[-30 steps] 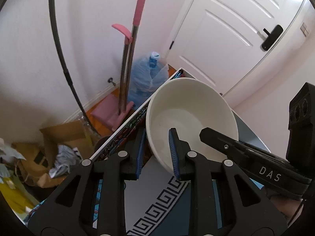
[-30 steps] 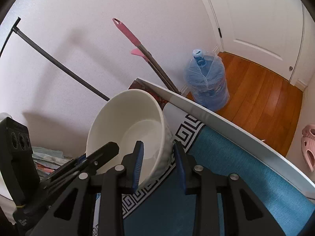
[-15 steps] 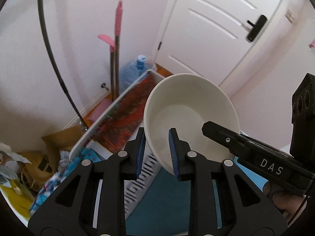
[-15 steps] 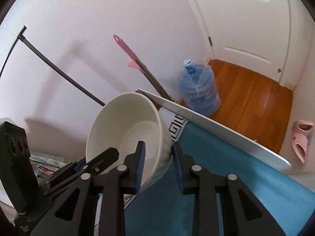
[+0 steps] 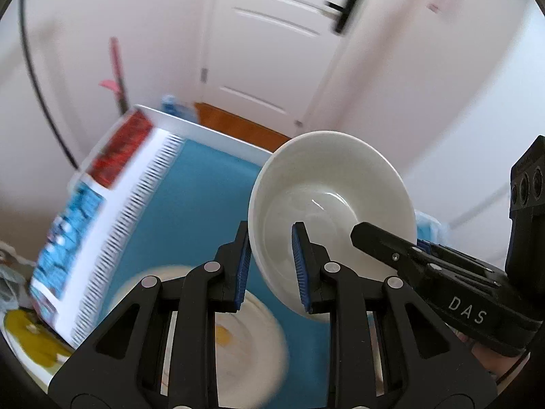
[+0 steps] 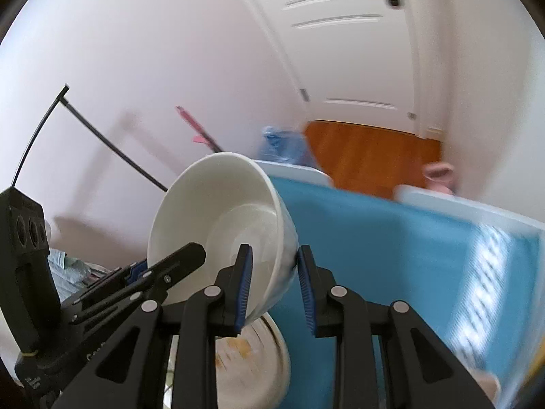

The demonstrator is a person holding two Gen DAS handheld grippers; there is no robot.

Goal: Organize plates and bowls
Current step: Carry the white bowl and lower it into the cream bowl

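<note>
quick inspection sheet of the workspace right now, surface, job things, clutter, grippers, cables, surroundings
surface: blue table mat with patterned border
job's things: white bowl held tilted in the air; blurred plate below it; yellow plate at left edge
clutter: nothing seen on the mat
grippers: left hand-held gripper and right hand-held gripper each clamp the bowl's rim
cables: black cable along the wall
surroundings: white door, mop, water jug, wooden floor

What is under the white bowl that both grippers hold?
A blurred plate with yellowish stains lies below the bowl on the blue mat. The grippers and the bowl cover much of the plate, so anything else there is hidden.
</note>
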